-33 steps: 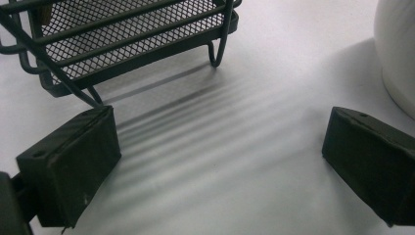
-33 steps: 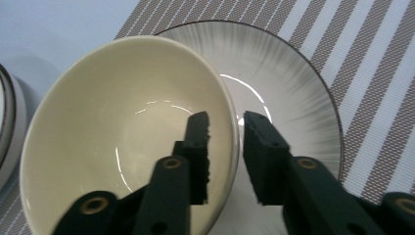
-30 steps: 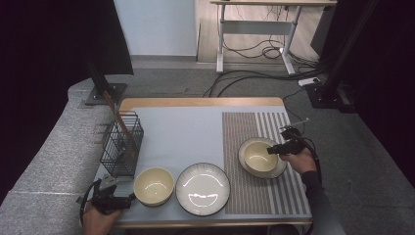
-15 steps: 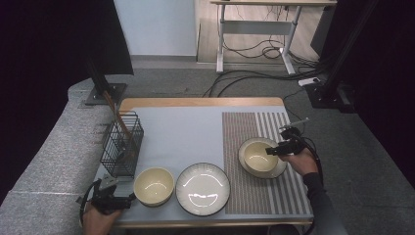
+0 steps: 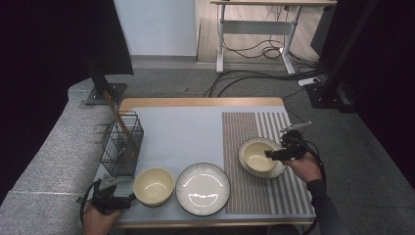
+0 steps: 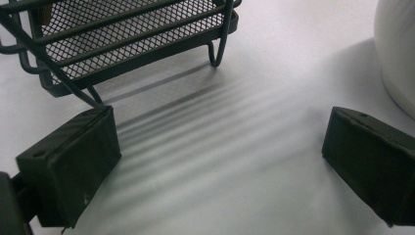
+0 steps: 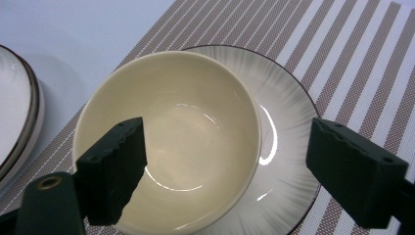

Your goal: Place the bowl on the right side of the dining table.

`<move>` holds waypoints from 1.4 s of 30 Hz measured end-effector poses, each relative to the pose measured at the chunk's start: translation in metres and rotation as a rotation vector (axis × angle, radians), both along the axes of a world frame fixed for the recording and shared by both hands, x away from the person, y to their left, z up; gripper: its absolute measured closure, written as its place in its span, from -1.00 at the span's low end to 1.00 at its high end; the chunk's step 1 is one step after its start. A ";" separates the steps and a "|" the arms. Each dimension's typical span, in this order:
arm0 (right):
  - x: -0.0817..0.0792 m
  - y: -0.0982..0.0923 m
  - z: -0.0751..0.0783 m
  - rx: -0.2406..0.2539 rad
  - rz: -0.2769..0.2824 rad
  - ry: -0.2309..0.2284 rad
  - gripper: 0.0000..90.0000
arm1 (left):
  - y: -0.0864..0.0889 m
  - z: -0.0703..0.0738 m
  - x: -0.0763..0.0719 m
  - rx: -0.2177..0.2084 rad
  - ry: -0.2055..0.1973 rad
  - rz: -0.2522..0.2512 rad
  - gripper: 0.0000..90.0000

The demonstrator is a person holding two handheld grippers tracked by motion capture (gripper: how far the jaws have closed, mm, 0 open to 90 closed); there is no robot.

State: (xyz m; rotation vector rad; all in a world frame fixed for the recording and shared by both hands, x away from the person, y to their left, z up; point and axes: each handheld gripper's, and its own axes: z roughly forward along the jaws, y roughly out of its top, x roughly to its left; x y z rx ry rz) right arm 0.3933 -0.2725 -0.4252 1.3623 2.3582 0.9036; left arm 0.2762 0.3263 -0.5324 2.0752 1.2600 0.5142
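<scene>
Right gripper [image 7: 225, 166] has just been opening its jaws, nothing pinched, over the cream bowl [image 7: 169, 139] sitting on the plate [image 7: 288, 122] on the striped mat [image 5: 244, 132]; lift straight clear without nudging the rim, while the left gripper [image 6: 220, 171] idles apart by the wire basket [image 6: 122, 39].

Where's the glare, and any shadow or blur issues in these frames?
High view: ceiling-light glare on the empty plate, dark surroundings. Right gripper view: sharp, curved highlights inside the bowl and on its plate. Left gripper view: striped shadows from the wire basket on the table; nearest bowl edge overexposed.
</scene>
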 end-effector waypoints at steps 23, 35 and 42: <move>-0.056 -0.003 -0.009 -0.017 0.015 -0.113 -0.95 | 0.000 0.000 0.000 0.004 0.001 -0.002 -0.99; -0.074 -0.007 -0.044 -0.027 -0.037 -0.089 -1.00 | 0.000 0.000 0.000 0.002 0.001 0.000 -0.99; -0.080 -0.006 -0.071 -0.022 -0.084 -0.058 -1.00 | 0.000 0.000 0.000 0.002 0.000 0.000 -0.99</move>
